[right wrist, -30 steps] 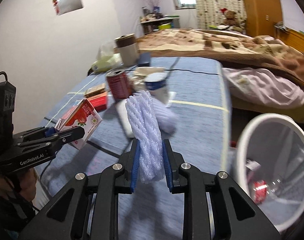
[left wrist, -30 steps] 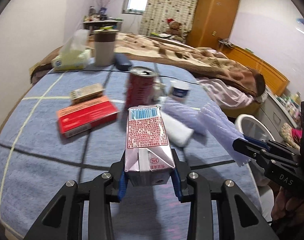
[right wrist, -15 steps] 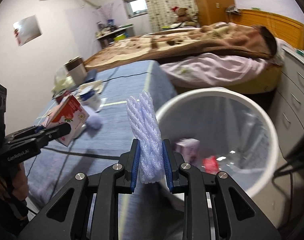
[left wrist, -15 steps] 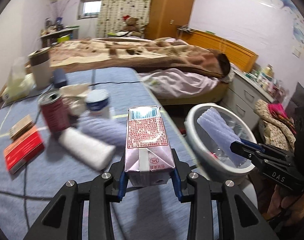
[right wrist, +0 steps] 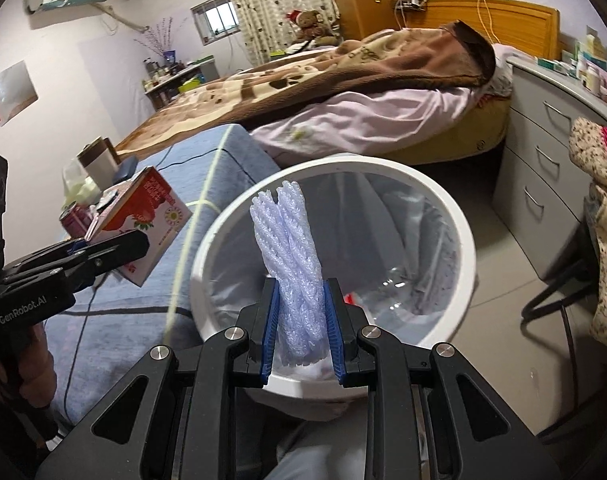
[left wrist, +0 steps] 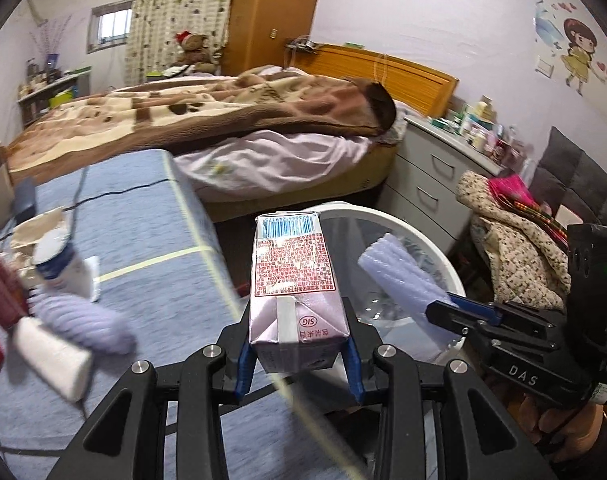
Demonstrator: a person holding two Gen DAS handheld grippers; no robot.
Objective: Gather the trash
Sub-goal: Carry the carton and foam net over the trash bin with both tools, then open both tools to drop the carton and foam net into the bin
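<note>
Blue pads of the right hand-held gripper (right wrist: 301, 328) are pinched on a lavender foam net sleeve (right wrist: 289, 256), which is held upright with its lower end between the jaws and its top leaning over the mouth of the white bin (right wrist: 465, 240) directly ahead. A clear liner and a few discarded pieces are seen inside the bin, beyond the fingertips. To the left of this gripper, the left hand-held gripper (left wrist: 299, 354) is clamped on the base of a drink carton (left wrist: 293, 276), whose far end only reaches the near rim of the bin while most of it hangs over the blue-covered surface (left wrist: 163, 292). If the carton were let go here, it would likely strike the rim or fall back onto the surface. The light sleeve could cling to a pad or drift past the rim if released too early. More trash, including a second foam sleeve (left wrist: 83, 322), is left lying further left on the surface.
</note>
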